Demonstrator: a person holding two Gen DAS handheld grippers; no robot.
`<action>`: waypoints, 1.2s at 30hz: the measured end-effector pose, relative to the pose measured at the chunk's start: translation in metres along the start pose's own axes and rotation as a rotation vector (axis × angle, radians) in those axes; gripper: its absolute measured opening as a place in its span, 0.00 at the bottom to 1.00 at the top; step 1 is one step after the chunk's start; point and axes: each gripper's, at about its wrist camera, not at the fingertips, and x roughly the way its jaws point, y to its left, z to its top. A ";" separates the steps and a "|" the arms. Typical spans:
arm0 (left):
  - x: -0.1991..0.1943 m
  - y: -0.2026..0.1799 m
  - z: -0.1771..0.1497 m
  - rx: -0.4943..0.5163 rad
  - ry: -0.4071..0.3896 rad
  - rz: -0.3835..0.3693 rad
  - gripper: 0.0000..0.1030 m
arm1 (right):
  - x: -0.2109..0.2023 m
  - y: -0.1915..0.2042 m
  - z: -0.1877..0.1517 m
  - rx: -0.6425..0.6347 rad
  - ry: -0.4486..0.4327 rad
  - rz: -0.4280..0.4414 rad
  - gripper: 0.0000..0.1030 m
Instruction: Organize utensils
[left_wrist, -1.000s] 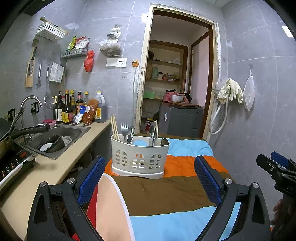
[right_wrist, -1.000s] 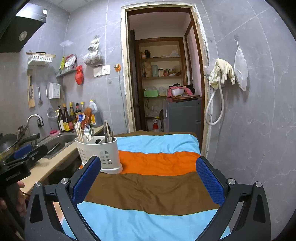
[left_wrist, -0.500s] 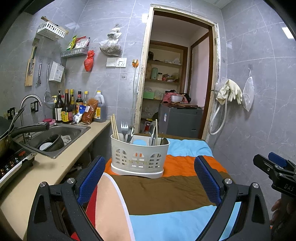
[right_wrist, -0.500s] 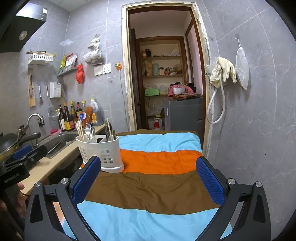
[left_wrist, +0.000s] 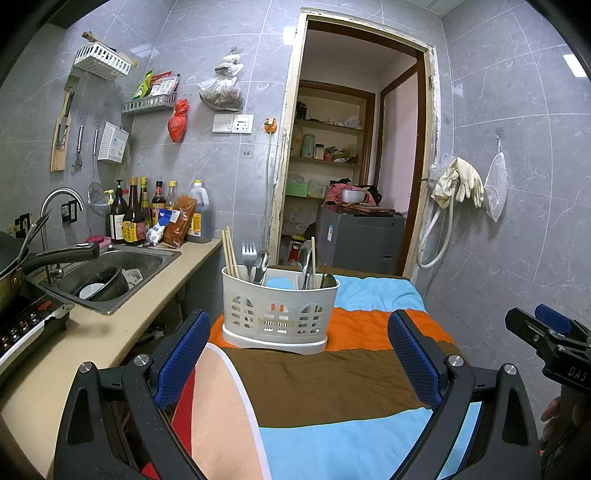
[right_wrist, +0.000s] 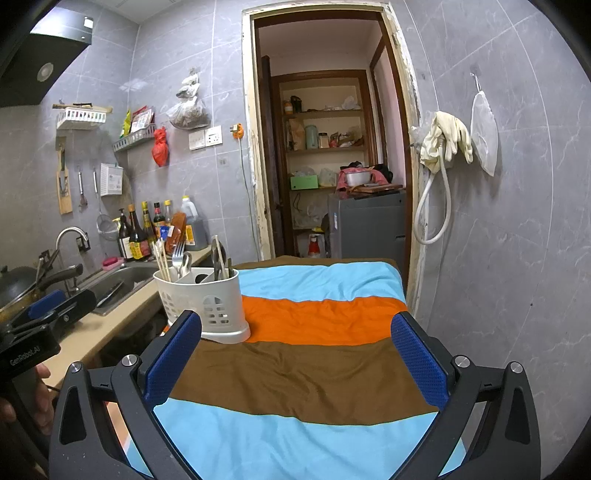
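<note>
Two sets of fingers (left_wrist: 299, 354) (right_wrist: 295, 354) spread wide, empty, over striped cloth (right_wrist: 314, 369), grey-tiled kitchen, utensil caddy (left_wrist: 279, 314) beside sink (left_wrist: 110, 269).

Both wrist views face the doorway over the striped cloth (left_wrist: 314, 380), sharing the nearby utensil caddy (left_wrist: 279, 309).

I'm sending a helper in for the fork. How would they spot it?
On the striped cloth beside the counter stands a white utensil caddy. The fork stands upright near its left end, between chopsticks and spoon; only it shows tines.
</note>
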 end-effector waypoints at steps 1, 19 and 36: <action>0.000 0.000 0.000 0.000 0.001 -0.001 0.91 | 0.000 0.000 0.000 0.000 -0.001 0.000 1.00; -0.002 -0.001 -0.001 0.002 0.002 -0.002 0.91 | 0.000 -0.001 0.000 0.000 0.000 0.001 1.00; -0.002 -0.001 -0.001 0.002 0.003 -0.001 0.91 | 0.000 0.002 0.000 0.003 0.002 0.002 1.00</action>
